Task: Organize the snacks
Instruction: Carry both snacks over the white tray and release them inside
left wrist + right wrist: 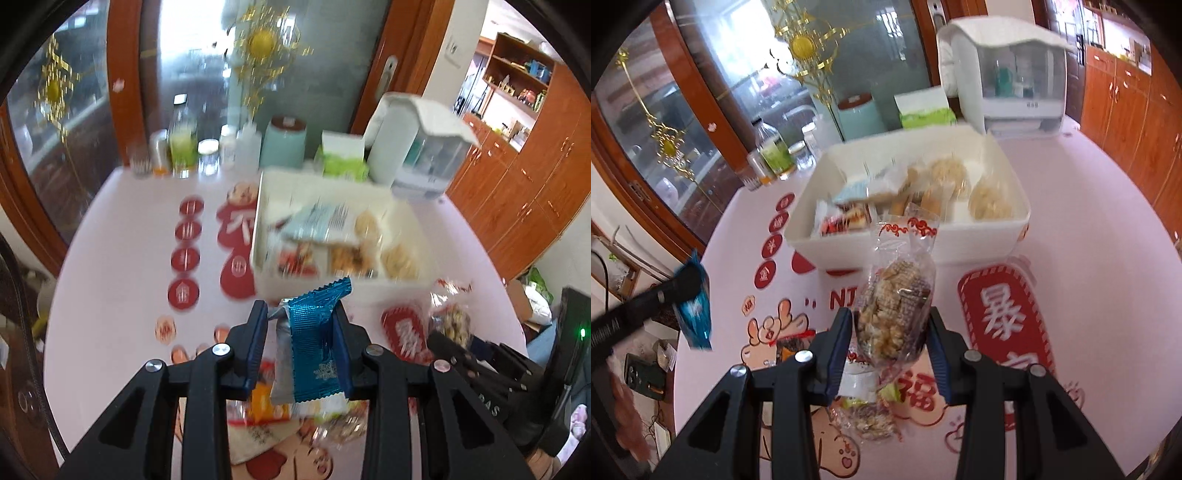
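Bright daylight pours through the glass door (207, 74) behind the white box (369, 286), blowing out its upper panes. The box and table beside it smear with motion blur, while my own claws stay sharp. Both fisheye views bend and darken toward the corners.

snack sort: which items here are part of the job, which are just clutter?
Job: blue foil snack in left gripper; clear-wrapped nut snack in right gripper; white bin; loose snacks.
Clutter: bottles, teal canister, tissue box, white dispenser.
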The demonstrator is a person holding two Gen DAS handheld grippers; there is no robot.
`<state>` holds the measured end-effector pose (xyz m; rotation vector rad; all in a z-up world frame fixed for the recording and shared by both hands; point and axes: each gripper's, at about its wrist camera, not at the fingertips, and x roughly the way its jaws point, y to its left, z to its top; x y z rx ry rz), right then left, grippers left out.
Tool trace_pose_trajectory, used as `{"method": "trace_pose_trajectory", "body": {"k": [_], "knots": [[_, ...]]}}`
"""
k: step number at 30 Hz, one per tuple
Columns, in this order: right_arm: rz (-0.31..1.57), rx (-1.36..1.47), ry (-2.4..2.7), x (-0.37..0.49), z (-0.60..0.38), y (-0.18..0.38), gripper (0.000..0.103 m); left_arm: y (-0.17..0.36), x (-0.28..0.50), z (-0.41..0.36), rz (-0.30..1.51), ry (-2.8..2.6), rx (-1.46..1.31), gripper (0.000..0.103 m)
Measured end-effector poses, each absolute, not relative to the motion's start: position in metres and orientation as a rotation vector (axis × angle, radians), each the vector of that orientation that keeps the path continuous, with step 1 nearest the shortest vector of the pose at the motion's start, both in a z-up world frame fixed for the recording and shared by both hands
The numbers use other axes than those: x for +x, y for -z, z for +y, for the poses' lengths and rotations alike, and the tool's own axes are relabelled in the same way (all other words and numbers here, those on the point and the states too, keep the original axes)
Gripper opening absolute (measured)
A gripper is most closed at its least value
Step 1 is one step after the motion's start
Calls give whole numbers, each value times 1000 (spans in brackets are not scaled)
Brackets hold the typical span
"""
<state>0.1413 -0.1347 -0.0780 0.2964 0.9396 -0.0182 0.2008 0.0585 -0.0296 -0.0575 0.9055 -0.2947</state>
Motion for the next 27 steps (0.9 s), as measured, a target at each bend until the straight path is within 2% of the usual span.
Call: {"method": "trace_pose_trajectory", "body": {"k": [7,14,20,27], "knots": [[805,217,7,159,-172,20,37,-36,229,24,782,264,2,31],[683,177,9,192,-200,-26,37,-73,257,-15,710,238,57,31],[653,157,33,232,-215,-40,37,-74,291,-41,717,212,102,31],[704,170,57,273,-222,-22,37,-41,333,-59,775,191,141,31]]}}
